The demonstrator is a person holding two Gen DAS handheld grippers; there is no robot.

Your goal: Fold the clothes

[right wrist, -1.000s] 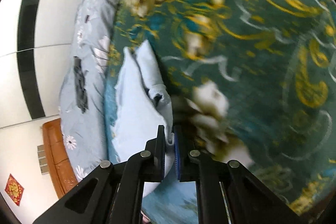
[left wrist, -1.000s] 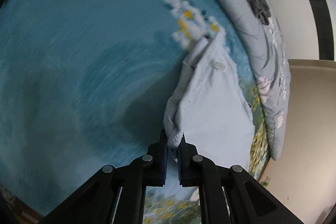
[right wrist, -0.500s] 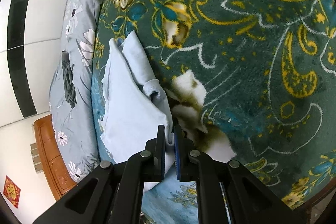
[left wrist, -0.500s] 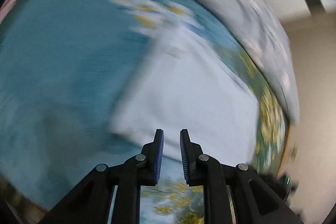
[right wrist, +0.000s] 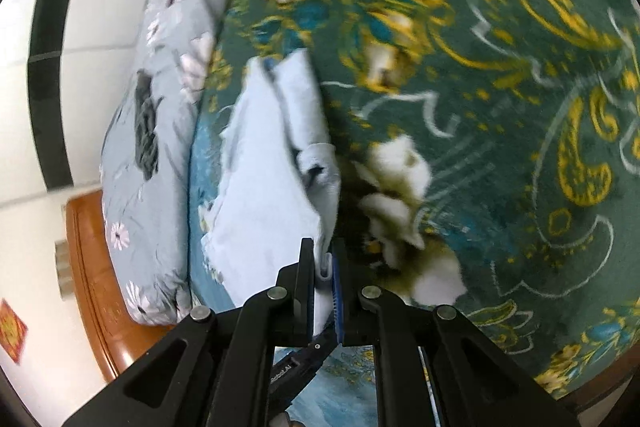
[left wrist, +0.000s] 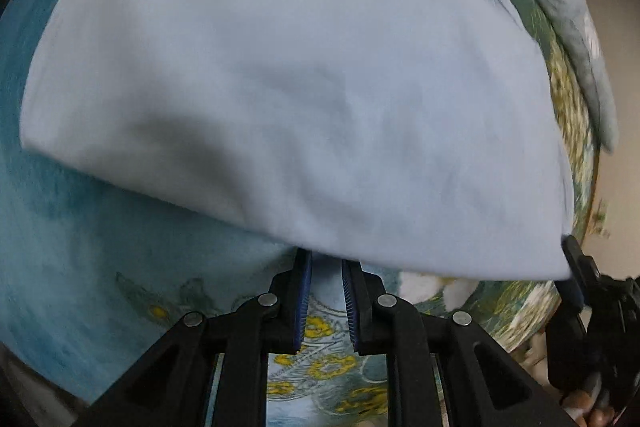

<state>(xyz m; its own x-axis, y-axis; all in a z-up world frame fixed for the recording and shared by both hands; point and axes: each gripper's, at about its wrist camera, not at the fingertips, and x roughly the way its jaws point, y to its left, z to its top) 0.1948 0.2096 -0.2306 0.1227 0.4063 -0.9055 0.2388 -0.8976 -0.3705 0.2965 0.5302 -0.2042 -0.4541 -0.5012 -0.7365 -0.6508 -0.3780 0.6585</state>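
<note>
A light blue garment (left wrist: 300, 67) lies spread on the teal flowered blanket (left wrist: 80, 267) and fills most of the left wrist view. My left gripper (left wrist: 326, 263) is open at the garment's near edge; its tips sit under that edge with nothing pinched. My right gripper (right wrist: 323, 255) is shut on the garment (right wrist: 268, 195) at its near corner. A sleeve cuff (right wrist: 320, 163) is folded on top of the cloth. The right gripper (left wrist: 576, 267) also shows at the garment's right corner in the left wrist view.
A grey flowered quilt (right wrist: 160, 123) lies rolled along the far side of the blanket (right wrist: 500, 107). Beyond it are an orange wooden bed frame (right wrist: 88, 267) and a white wall with a black stripe (right wrist: 48, 87). A person's fingers (left wrist: 592, 415) show at the bottom right.
My left gripper has let go of the garment and swung in low at its edge. The cloth now lies flat rather than bunched. My right gripper keeps its hold.
</note>
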